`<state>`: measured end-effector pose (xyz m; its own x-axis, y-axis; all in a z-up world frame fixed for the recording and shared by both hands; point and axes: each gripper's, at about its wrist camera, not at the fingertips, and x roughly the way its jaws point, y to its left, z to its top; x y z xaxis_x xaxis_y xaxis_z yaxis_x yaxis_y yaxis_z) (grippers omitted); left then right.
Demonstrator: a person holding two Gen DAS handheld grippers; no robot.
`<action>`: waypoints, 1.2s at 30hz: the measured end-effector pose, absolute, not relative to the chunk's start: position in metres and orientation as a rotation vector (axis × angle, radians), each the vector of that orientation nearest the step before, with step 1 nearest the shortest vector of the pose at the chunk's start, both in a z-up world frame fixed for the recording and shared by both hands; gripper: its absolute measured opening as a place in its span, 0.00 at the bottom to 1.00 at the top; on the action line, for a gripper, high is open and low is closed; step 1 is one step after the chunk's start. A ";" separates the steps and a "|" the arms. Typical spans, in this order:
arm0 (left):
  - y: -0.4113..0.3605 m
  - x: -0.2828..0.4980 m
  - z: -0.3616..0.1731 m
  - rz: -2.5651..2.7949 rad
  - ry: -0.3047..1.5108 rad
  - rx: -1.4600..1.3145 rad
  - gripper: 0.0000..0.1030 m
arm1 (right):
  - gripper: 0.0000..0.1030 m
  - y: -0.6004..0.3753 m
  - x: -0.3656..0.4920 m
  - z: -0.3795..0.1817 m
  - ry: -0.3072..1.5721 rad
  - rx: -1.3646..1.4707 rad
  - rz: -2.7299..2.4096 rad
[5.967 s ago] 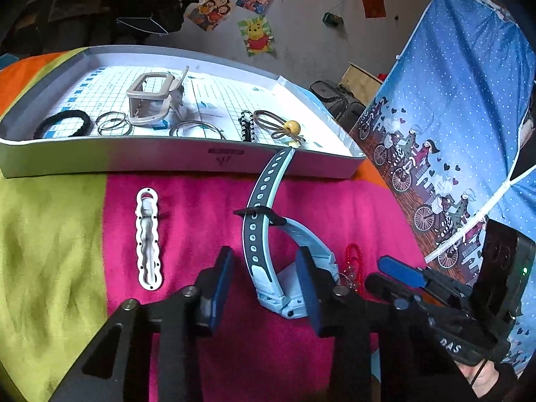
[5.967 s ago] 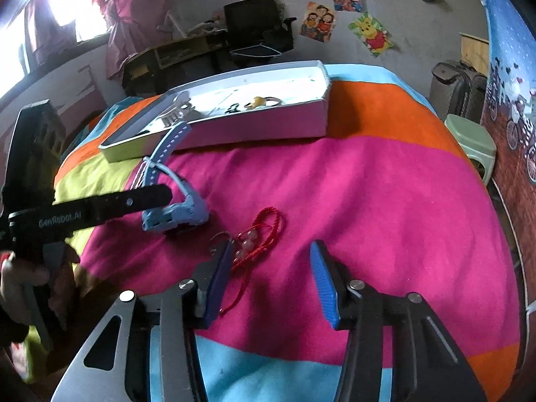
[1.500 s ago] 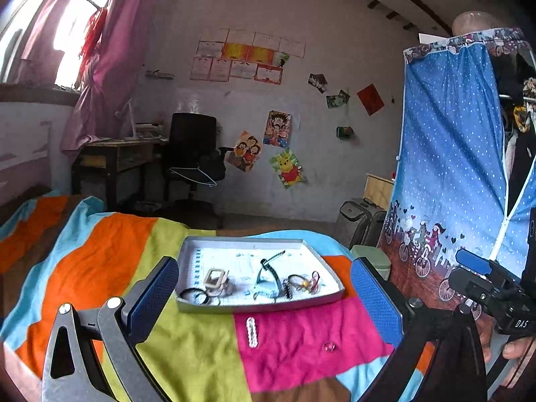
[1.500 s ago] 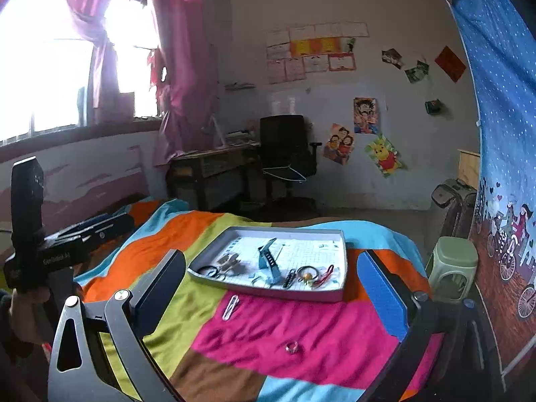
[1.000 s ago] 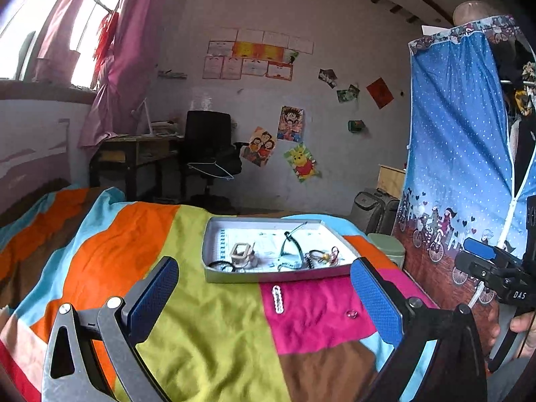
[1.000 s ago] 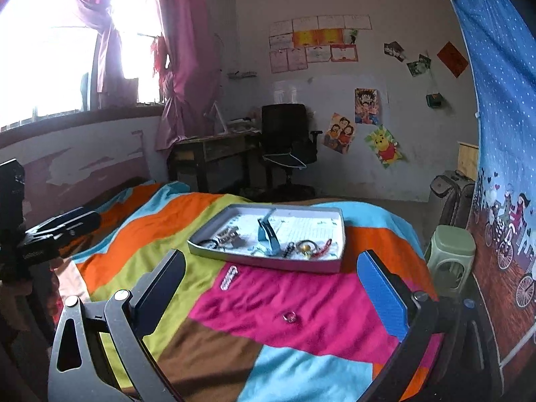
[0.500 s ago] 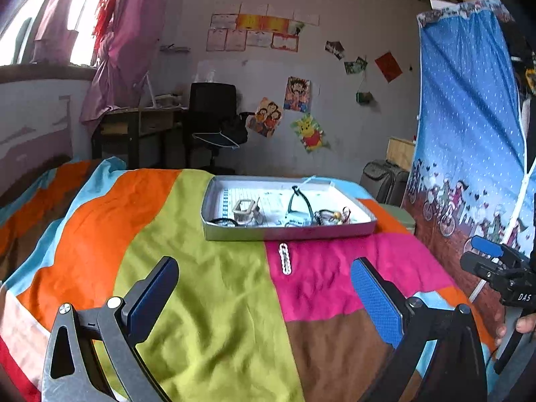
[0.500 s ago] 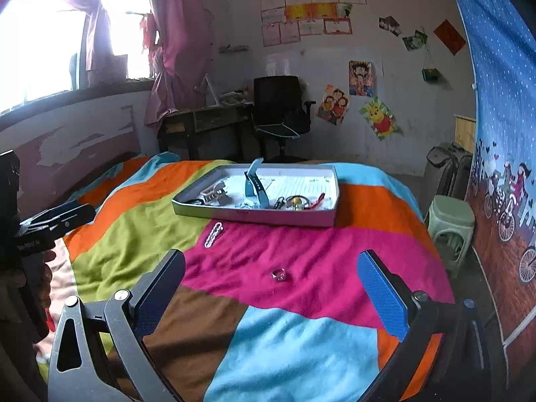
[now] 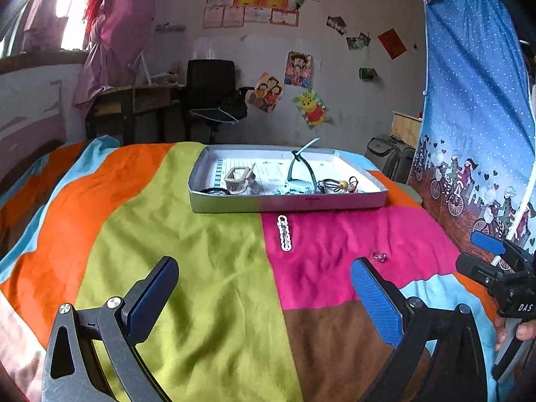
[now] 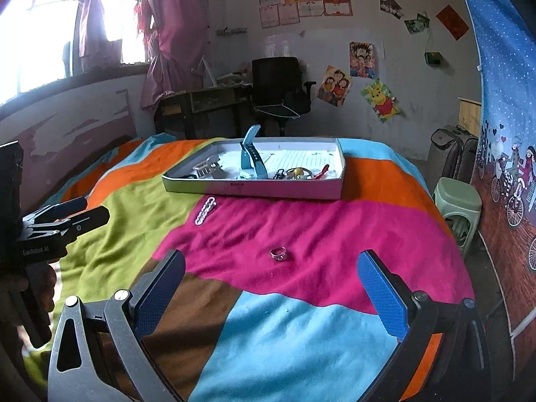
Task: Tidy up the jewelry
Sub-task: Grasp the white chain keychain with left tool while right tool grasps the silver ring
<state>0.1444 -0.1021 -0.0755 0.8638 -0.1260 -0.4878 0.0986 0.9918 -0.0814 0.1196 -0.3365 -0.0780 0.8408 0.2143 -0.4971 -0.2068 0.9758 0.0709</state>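
My right gripper (image 10: 271, 288) gapes wide and empty, ring (image 10: 279, 254) just ahead between its fingers; I'd drop low, pinch gently; left gripper (image 9: 264, 288) likewise spread, idle.

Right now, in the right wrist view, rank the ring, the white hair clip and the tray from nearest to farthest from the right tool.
1. Ring, on the pink patch, straight ahead of the right tool.
2. White hair clip, farther, ahead to the left.
3. Tray, farthest, behind the clip.
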 end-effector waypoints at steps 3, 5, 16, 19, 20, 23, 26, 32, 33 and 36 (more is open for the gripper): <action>-0.104 0.155 -0.078 -0.122 0.530 -0.056 1.00 | 0.98 -0.334 0.127 -0.083 0.542 0.004 0.209; -0.104 0.162 -0.080 -0.121 0.538 -0.060 1.00 | 0.98 -0.334 0.132 -0.084 0.548 0.006 0.202; -0.112 0.210 -0.087 -0.125 0.543 -0.099 1.00 | 0.98 -0.327 0.166 -0.090 0.562 0.000 0.188; -0.114 0.224 -0.091 -0.137 0.560 -0.098 1.00 | 0.98 -0.325 0.177 -0.095 0.584 0.003 0.180; -0.114 0.230 -0.093 -0.143 0.567 -0.100 1.00 | 0.98 -0.325 0.181 -0.097 0.592 0.003 0.179; -0.114 0.247 -0.098 -0.148 0.587 -0.103 1.00 | 0.98 -0.325 0.194 -0.103 0.612 0.005 0.169; -0.114 0.260 -0.104 -0.152 0.601 -0.112 1.00 | 0.98 -0.325 0.206 -0.108 0.627 0.014 0.162; -0.119 0.284 -0.116 -0.162 0.645 -0.111 0.93 | 0.78 -0.318 0.223 -0.120 0.670 0.012 0.162; -0.120 0.288 -0.118 -0.165 0.655 -0.110 0.90 | 0.76 -0.316 0.225 -0.123 0.681 0.013 0.165; -0.123 0.300 -0.126 -0.170 0.699 -0.111 0.80 | 0.66 -0.313 0.229 -0.130 0.706 0.005 0.170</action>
<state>0.3000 -0.1228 -0.1260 0.7523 -0.1926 -0.6300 0.1187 0.9803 -0.1580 0.2288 -0.3127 -0.1301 0.7476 0.1566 -0.6454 -0.1536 0.9862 0.0614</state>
